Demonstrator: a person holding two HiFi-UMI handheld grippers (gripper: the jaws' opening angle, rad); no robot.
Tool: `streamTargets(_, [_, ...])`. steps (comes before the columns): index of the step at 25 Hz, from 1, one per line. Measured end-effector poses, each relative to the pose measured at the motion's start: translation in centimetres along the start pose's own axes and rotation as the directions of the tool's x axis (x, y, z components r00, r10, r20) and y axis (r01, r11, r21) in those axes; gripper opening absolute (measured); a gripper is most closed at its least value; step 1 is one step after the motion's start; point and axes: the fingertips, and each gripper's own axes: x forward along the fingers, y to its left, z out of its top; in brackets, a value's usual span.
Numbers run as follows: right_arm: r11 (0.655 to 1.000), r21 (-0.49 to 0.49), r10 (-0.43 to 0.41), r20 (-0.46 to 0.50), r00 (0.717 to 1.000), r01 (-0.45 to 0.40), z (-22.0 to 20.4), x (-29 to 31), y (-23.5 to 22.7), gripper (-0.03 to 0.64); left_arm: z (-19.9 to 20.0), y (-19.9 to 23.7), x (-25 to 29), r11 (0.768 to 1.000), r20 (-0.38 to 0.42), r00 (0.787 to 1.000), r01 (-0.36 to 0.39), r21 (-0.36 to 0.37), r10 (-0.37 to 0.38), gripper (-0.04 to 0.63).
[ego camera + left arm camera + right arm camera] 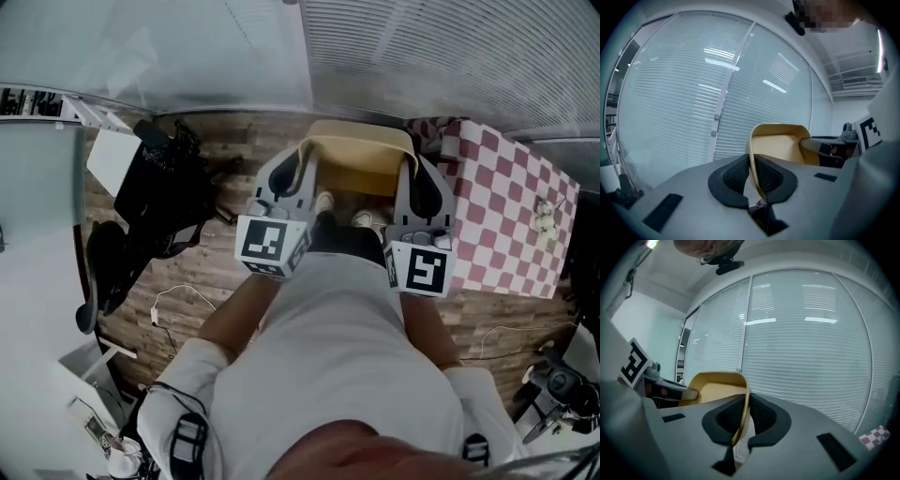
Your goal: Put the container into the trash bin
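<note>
A tan, open-topped container (361,150) hangs in front of me between both grippers, above the wooden floor. My left gripper (302,161) is shut on its left wall, which shows as a thin edge pinched between the black pads (736,176) of the left gripper (751,171). The right gripper (411,173) is shut on the opposite wall, pressed between its pads (761,416) at the right gripper (744,416). The container's inside (780,150) shows in the left gripper view and its tan body (715,390) in the right gripper view. No trash bin shows in any view.
A table with a red-and-white checked cloth (511,211) stands close on the right. Black equipment and a chair (155,202) sit on the left, with cables (178,300) on the floor. A glass wall with white blinds (693,93) is straight ahead.
</note>
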Motion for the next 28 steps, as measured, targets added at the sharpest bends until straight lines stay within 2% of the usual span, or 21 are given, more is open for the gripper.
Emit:
streamTargets(7, [0.994,0.003,-0.108,-0.023,0.994,0.108,-0.7,-1.1,-4.2,0.044,0.0,-3.4,3.7,0.994,-0.021,0.994,0.108,0.013,-0.108,0.052])
streamTargets(12, [0.987,0.012,-0.158,-0.036,0.987,0.158,-1.4,-2.1,-7.8,0.044,0.0,-6.4,6.1,0.988,-0.033,0.987,0.155,0.019,-0.154,0.052])
streamTargets(20, [0.980,0.043,-0.189,-0.091,0.978,0.193,-4.5,-2.3,-10.8,0.044,-2.5,-8.6,9.2,0.983,-0.099,0.978,0.185,0.019,-0.182,0.052])
streamTargets(28, [0.975,0.080,-0.189,-0.191,0.963,0.207,-10.3,-2.2,-12.7,0.044,-7.8,-9.6,11.9,0.981,-0.206,0.960,0.192,-0.007,-0.190,0.051])
